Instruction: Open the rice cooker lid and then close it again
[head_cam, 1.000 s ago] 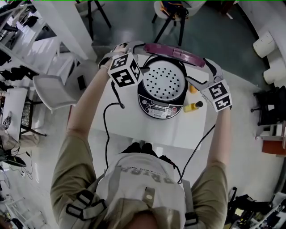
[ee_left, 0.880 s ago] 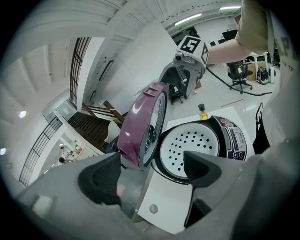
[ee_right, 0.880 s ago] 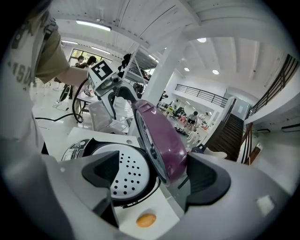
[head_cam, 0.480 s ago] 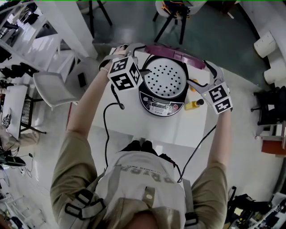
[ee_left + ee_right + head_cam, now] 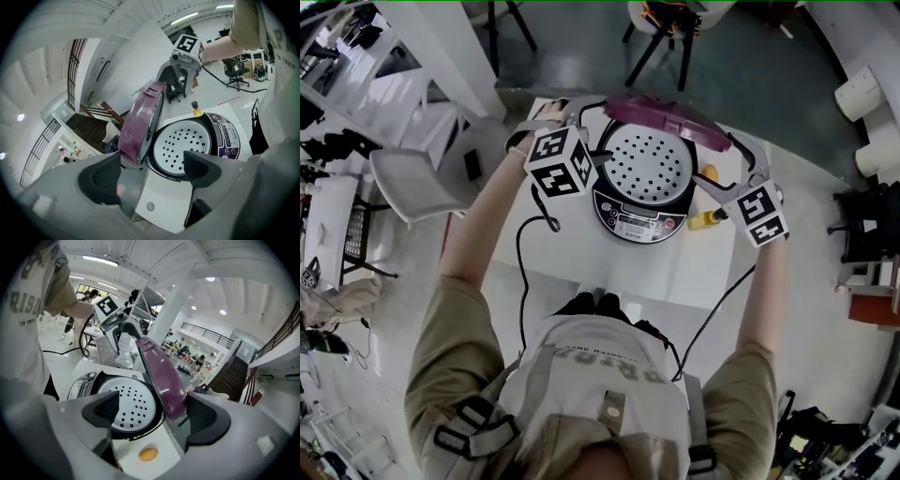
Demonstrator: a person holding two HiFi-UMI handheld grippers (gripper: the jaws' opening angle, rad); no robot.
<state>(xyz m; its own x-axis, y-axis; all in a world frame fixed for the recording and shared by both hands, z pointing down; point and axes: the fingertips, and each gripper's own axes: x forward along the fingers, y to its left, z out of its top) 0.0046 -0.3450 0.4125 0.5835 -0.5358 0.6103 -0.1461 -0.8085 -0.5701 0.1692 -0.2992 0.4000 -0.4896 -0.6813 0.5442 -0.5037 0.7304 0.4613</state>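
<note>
The rice cooker (image 5: 639, 221) stands on a white table (image 5: 675, 277). Its purple lid (image 5: 667, 116) is raised near upright at the far side, and the perforated inner plate (image 5: 649, 169) is bare. My left gripper (image 5: 577, 112) is at the lid's left end and my right gripper (image 5: 742, 155) at its right end. In the left gripper view, the open left gripper (image 5: 150, 171) has the lid's edge (image 5: 139, 126) beside its left pad. In the right gripper view, the open right gripper (image 5: 157, 413) has the lid (image 5: 163, 373) close to its right pad. I cannot tell if either pad touches it.
A small yellow bottle (image 5: 705, 222) lies on the table right of the cooker, with an orange object (image 5: 708, 176) behind it. A black cable (image 5: 525, 253) runs off the table's left side. A grey chair (image 5: 412, 183) stands to the left.
The purple lid leans slightly more over the pot than before. The right gripper's cube has shifted a little toward me. The left gripper has hardly moved.
</note>
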